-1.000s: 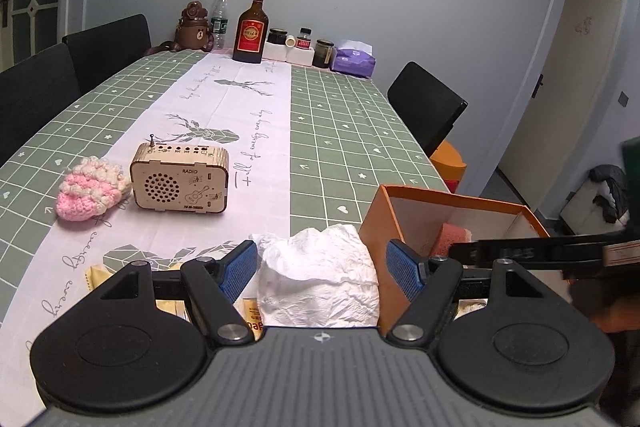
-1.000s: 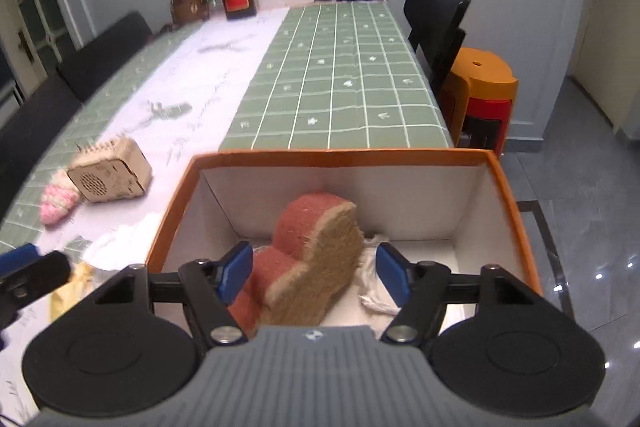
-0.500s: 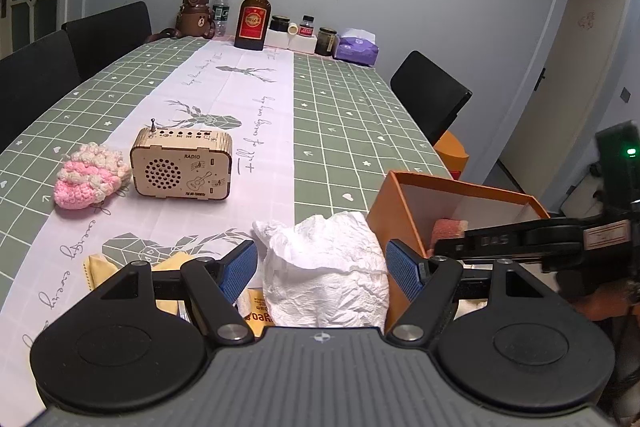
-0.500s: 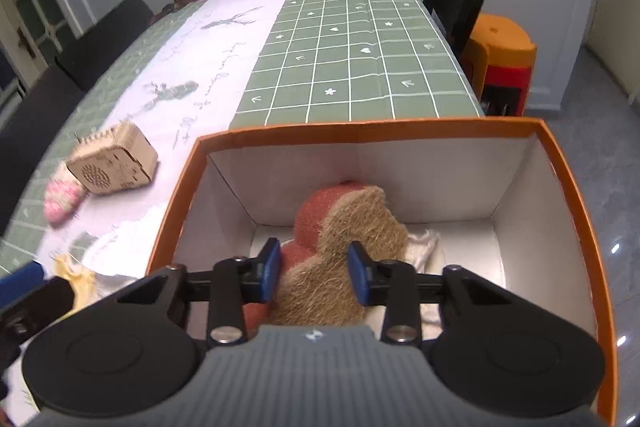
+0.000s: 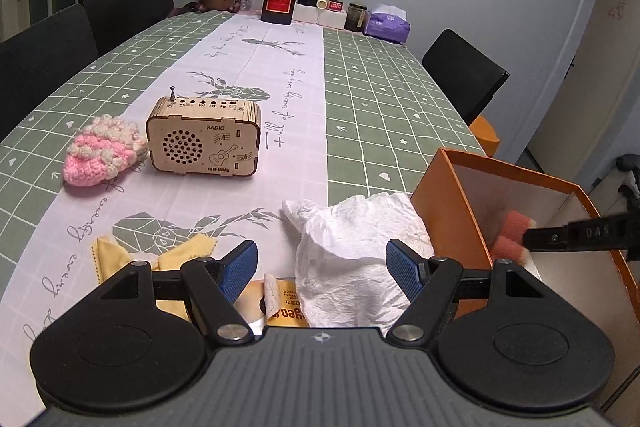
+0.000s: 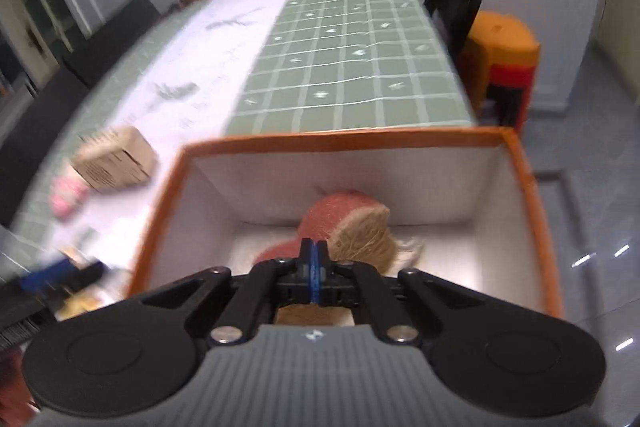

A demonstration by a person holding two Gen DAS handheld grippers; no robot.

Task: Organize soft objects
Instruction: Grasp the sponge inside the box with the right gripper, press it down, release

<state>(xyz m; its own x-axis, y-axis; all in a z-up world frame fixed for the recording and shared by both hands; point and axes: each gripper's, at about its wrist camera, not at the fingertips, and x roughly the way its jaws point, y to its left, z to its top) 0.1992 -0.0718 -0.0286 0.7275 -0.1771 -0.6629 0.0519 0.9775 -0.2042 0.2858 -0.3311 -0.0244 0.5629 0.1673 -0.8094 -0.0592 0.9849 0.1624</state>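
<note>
As boxed, sponge [image 6: 348, 223] beyond right tool [image 6: 314, 273]

On the counter [image 5: 360, 87]: one wooden radio [image 5: 203, 139], one orange box [image 5: 448, 211], one crumpled white cloth [image 5: 352, 251], two bottles, three dark jars at the far edge.

A: right wrist view smeared on the left. wooden radio [image 6: 116, 163] and pink knit [image 6: 68, 193] just blobs.
B: sponge [image 6: 352, 227] base hidden behind shut right gripper [image 6: 314, 267]. orange box [image 5: 448, 211] cut off by left view's right edge.
</note>
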